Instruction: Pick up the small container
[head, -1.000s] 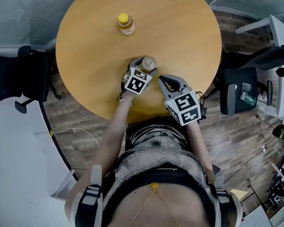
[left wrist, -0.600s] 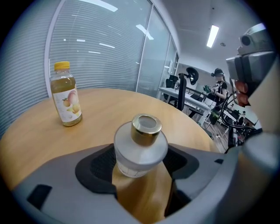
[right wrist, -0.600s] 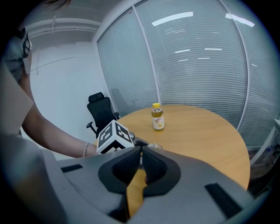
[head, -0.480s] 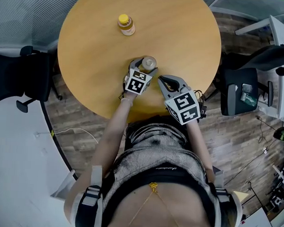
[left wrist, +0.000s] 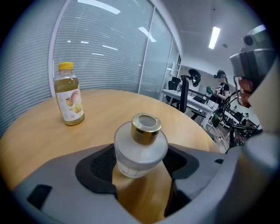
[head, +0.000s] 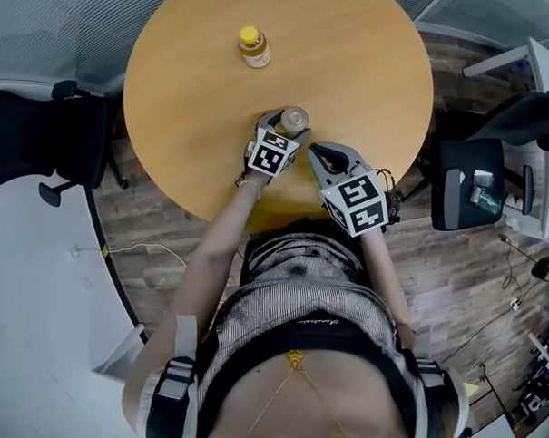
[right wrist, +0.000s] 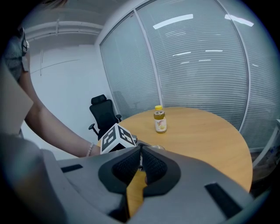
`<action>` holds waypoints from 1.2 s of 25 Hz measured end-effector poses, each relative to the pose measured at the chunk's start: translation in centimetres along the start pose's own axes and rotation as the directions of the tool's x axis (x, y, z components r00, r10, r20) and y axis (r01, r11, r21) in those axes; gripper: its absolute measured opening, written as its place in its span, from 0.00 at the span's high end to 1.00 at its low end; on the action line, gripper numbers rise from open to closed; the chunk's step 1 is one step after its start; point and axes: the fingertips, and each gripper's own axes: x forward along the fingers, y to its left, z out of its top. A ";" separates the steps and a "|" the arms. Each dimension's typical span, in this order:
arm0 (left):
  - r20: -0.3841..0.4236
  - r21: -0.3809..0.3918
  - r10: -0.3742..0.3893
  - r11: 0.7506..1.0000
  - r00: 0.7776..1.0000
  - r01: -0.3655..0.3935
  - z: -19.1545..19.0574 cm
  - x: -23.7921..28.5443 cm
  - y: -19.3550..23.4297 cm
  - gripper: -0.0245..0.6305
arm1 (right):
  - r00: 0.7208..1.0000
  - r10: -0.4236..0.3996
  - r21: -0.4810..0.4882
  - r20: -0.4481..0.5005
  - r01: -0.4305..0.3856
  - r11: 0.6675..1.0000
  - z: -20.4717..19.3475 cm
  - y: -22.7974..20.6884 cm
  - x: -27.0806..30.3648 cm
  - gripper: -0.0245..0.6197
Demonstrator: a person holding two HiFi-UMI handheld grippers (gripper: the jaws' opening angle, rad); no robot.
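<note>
I'm seeing the left gripper (head: 287,131) gripping the small container (left wrist: 141,148); its jaws are closed in on the frosted body, dark pads pressing on both sides; the gold cap is standing upright above the jaws. The container is sitting at the near edge of the round wooden table (head: 372,73), roughly centre, just in front of the person; I can't tell whether its base is resting on the wood or just clear of it.

The right gripper (head: 316,152) is hovering just to the right of the left one, near but apart from the container; its jaws are clenched together, pads meeting, nothing between them; its tips are pointing far and left, toward the left gripper's marker cube, which is showing close up in the right gripper view.

A juice bottle (head: 254,47) with a yellow cap is standing upright on the far-left part of the table, well apart from both grippers; it's showing left of the container in the left gripper view and beyond the jaws in the right gripper view.

A black office chair (head: 42,140) is sitting off the table's left side; another chair (head: 476,177) is standing on the wood floor to the right; glass walls with blinds are running behind the table on the far side.
</note>
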 end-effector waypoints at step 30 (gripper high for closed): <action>0.009 -0.005 -0.004 1.000 1.000 0.004 -2.9 -5.5 -5.2 0.45 | 1.000 0.017 -0.045 0.021 -0.016 0.999 0.0 1.1 -1.2 0.92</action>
